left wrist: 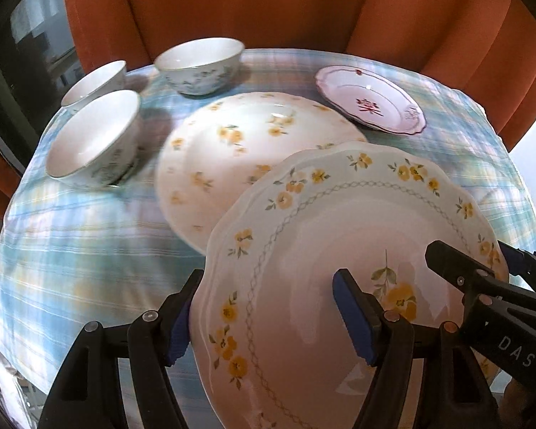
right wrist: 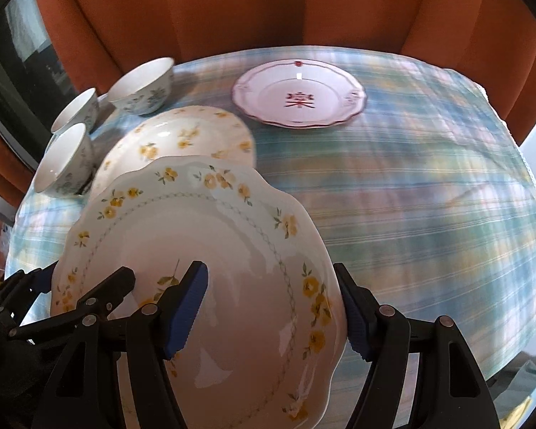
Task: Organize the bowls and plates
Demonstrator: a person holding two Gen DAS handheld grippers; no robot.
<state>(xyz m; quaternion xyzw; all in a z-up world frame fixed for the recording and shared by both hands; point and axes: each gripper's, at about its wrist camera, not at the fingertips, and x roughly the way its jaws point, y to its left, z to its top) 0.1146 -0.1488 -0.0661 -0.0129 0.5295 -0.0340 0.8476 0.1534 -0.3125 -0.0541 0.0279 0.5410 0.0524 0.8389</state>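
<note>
The left wrist view looked forward and downward along the left tongs point(left wrist: 271, 316), close above the worktop point(left wrist: 89, 228), from the scene's left side. The right wrist view faced likewise along the right tongs point(right wrist: 273, 312), offset rightward. Both shared the scalloped plate point(left wrist: 321, 236) point(right wrist: 211, 236), three bowls, and the orange curtain point(left wrist: 250, 3) point(right wrist: 268, 3).

Three plates point(left wrist: 339, 250), three bowls point(left wrist: 96, 136)

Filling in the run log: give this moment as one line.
left gripper: shut on scalloped yellow-flower plate | right gripper: shut on same plate | plate: tilted, partly covering round floral plate | three bowls: apart
</note>
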